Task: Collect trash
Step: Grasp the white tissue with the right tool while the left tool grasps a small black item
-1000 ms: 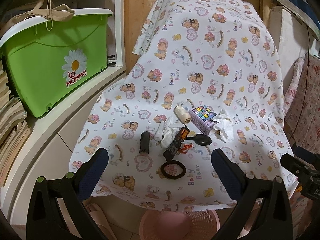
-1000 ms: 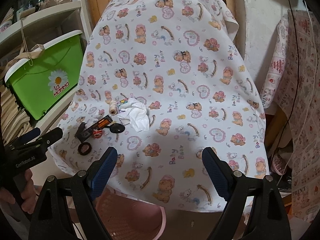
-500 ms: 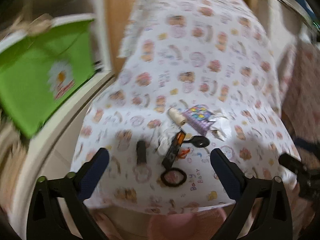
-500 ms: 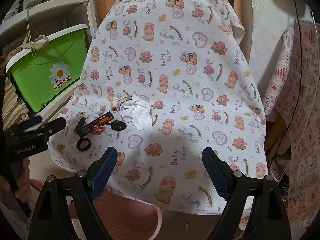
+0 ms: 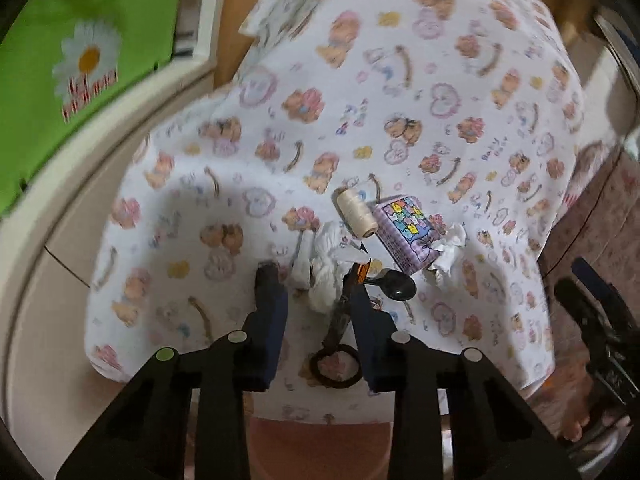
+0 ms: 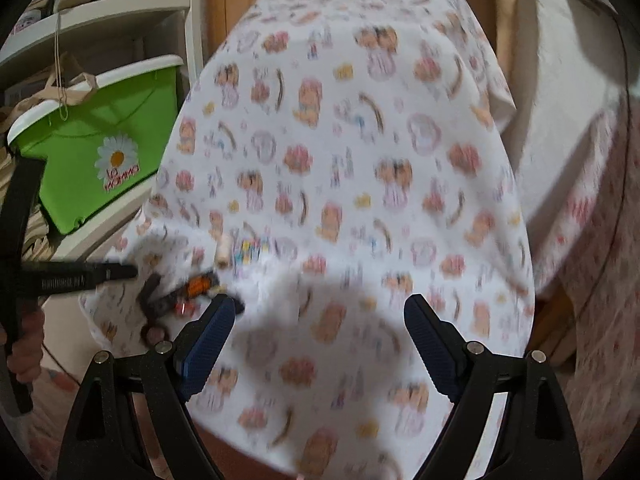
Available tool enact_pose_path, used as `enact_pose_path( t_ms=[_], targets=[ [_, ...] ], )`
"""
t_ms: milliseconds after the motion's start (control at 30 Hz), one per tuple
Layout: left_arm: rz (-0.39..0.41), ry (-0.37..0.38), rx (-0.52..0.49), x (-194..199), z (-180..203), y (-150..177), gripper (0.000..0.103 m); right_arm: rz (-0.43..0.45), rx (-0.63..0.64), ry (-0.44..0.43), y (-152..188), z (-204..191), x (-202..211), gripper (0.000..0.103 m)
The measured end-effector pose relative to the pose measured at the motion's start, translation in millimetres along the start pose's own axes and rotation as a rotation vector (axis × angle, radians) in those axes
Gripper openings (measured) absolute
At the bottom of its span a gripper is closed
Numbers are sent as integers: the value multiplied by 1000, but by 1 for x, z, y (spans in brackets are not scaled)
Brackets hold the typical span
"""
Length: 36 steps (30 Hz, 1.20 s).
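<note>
Readable text, not much. Green bin [image 6: 108, 152] on the shelf: daisy logo with red lettering under it; right wrist view gives "la MaMMa", though it's motion-blurred. Same bin [image 5: 76, 64] in my left wrist view: daisy plus red smear, unreadable. Tablecloth [image 5: 400, 92]: small blue print reads "Baby Bear" near the right side, repeated elsewhere but too blurred. My left gripper [image 6: 80, 276] has pale lettering along its side, too smeared to make out.
</note>
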<state>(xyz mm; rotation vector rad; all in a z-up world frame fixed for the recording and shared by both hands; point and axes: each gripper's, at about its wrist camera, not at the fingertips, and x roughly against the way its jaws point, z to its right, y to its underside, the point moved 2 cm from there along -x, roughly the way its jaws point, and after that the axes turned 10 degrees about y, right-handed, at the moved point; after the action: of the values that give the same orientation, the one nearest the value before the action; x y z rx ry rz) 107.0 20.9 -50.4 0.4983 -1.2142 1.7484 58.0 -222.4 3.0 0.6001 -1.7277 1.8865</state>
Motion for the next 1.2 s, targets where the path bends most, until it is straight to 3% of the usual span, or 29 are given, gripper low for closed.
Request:
enact_pose_path(
  t_ms=[133, 233, 400, 433, 467, 567, 833, 933, 1067, 1200],
  targets=[
    [1, -89, 88, -7, -21, -3, 30, -11, -19, -7, -14, 1, -19, 88],
    [-48, -80, 126, -19, -28, -5, 30, -65, -32, -29, -10, 0, -35, 88],
    [-94, -133, 90, -34, -26, -2, 30, -69, -19, -43, -14, -6, -45, 88],
    [-97, -141, 86, -36, -26, -2, 28, -74, -32, -51, -15, -6, -47, 88],
    [-96, -150, 82, -37, -26, -2, 20, -76, -41, -59, -15, -6, -48, 88],
    [-60, -191, 81, -36, -29, 0, 12, -92, -71, -77, -15, -7, -53, 88],
    [19, -105, 62, -5, -16, 0, 9, -168, -296, -203, -20, 12, -69, 87],
    [85, -66, 77, 15, -13, 1, 10, -216, -367, -263, -17, 18, -81, 76],
    [198, -70, 76, 38, -10, -6, 10, -240, -291, -233, -12, -4, -93, 73],
    [224, -144, 15, 44, -1, -7, 10, -248, -141, -197, -3, -42, -105, 58]
  ],
)
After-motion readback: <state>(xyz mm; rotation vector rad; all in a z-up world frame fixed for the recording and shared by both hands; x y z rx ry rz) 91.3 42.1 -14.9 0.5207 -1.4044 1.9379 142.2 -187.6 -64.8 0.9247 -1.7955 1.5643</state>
